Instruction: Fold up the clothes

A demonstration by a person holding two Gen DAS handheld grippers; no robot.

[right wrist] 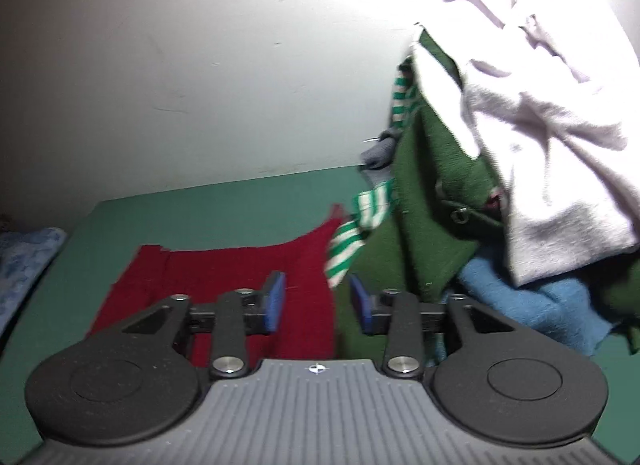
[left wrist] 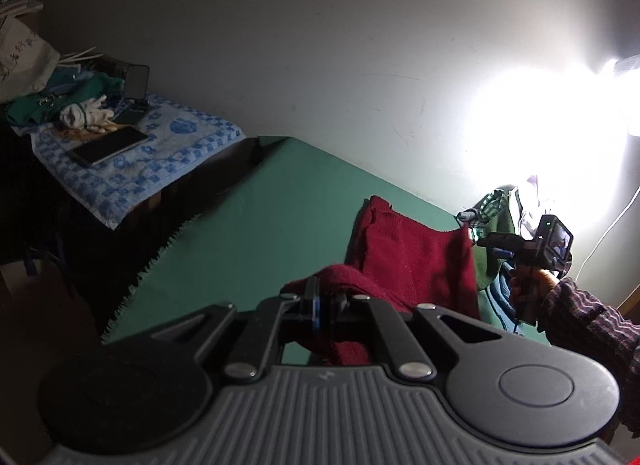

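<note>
A dark red knitted garment lies spread on the green bed cover. My left gripper is shut on a bunched near edge of the red garment, lifting it a little. In the right wrist view the red garment lies flat ahead and to the left. My right gripper stands open above its right edge, blue pads apart with nothing between them. The right gripper also shows in the left wrist view, held by a hand beside the garment's far right corner.
A pile of clothes in dark green, pale lilac, blue and green-white stripes rises at the right against the wall. A blue patterned towel with a phone and gloves lies on a stand at the left. Bright lamp glare fills the right of the wall.
</note>
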